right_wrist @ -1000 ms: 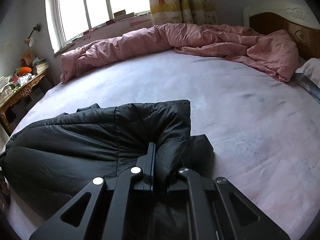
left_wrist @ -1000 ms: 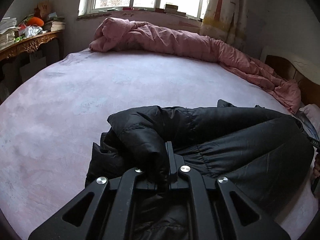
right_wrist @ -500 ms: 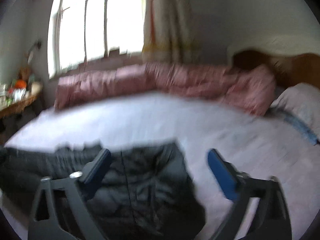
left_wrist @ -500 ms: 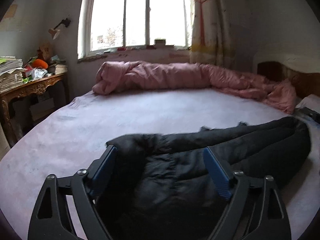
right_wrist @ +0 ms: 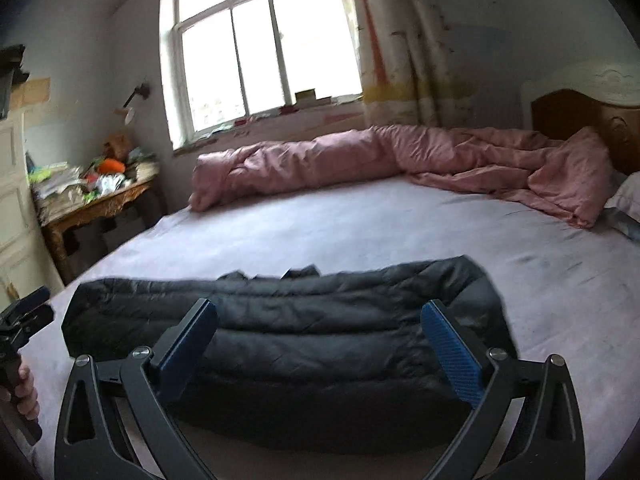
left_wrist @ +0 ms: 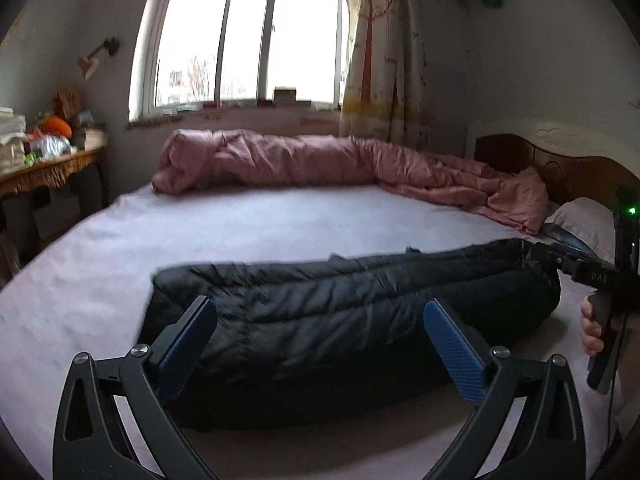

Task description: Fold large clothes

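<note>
A black puffer jacket (left_wrist: 360, 280) lies folded into a long low bundle on the pale pink bed sheet (left_wrist: 240, 220), near the front edge. My left gripper (left_wrist: 318, 306) hovers above its left part with jaws still opening wide, blue pads clear of the fabric. In the right wrist view the same jacket (right_wrist: 320, 344) lies below my right gripper (right_wrist: 318, 307), which stands open and holds nothing. Each view catches the other tool at its edge, with a hand (left_wrist: 592, 328) on the handle.
A rolled pink duvet (left_wrist: 320, 160) runs along the far side of the bed to the wooden headboard (left_wrist: 560, 168). A pillow (left_wrist: 584, 216) lies at the right. A cluttered wooden side table (right_wrist: 96, 204) stands at the left under the window.
Both grippers were shut on folds of the jacket, then opened and let it drop onto the bed. Both have drawn back and risen, so the jacket looks lower and flatter.
</note>
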